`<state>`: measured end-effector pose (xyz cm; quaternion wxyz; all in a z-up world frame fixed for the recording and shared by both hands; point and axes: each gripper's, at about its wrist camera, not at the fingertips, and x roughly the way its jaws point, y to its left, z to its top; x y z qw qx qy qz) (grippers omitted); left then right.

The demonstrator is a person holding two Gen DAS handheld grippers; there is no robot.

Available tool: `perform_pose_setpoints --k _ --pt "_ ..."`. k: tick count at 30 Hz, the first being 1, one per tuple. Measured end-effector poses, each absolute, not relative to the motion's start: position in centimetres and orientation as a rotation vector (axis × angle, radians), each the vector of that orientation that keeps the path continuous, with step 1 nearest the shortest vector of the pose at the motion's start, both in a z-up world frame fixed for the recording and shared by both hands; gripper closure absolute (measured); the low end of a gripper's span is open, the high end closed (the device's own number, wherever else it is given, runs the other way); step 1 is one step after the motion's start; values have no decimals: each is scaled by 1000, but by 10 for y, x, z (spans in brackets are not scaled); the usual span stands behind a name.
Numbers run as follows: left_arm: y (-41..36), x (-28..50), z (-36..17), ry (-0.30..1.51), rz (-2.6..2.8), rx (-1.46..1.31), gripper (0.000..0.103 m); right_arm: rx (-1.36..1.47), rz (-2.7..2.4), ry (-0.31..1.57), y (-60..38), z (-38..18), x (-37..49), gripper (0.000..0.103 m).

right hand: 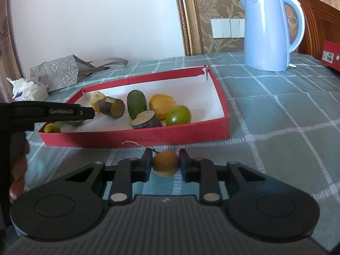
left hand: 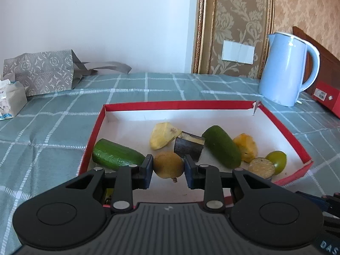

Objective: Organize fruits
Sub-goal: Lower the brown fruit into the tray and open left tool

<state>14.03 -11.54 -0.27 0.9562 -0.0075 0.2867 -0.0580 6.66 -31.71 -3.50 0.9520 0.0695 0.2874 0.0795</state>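
Left gripper (left hand: 168,171): fingers clamped on a brown fruit (left hand: 168,164), held over the near edge of the red tray (left hand: 284,127).

Right gripper (right hand: 165,165): fingers clamped on a second brown fruit (right hand: 165,163), above the counter (right hand: 276,116) just in front of the tray.

Tray contents: cucumber (left hand: 116,155), avocado (left hand: 222,146), two yellow chunks (left hand: 163,135), two dark cut pieces (left hand: 188,147), green round fruit (left hand: 277,161).

Behind the tray: blue kettle (left hand: 284,70), patterned bag (left hand: 42,72).

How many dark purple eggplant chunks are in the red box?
2. One dark purple eggplant chunk lies mid-box beside the pale yellow piece; the other sits near the front wall of the red cardboard box. More may be hidden.
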Motion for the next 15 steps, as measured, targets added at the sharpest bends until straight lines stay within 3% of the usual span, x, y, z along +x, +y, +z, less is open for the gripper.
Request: perform_pose_setpoints --k 11,12,15 --pt "-127 160 -7 577 -115 26 71 137 169 592 -316 -35 67 78" --pt "-128 162 -8 574 -119 33 69 137 169 593 -316 -35 68 78" --pt "-129 162 -10 578 -181 29 48 143 169 596 -317 -36 69 78"
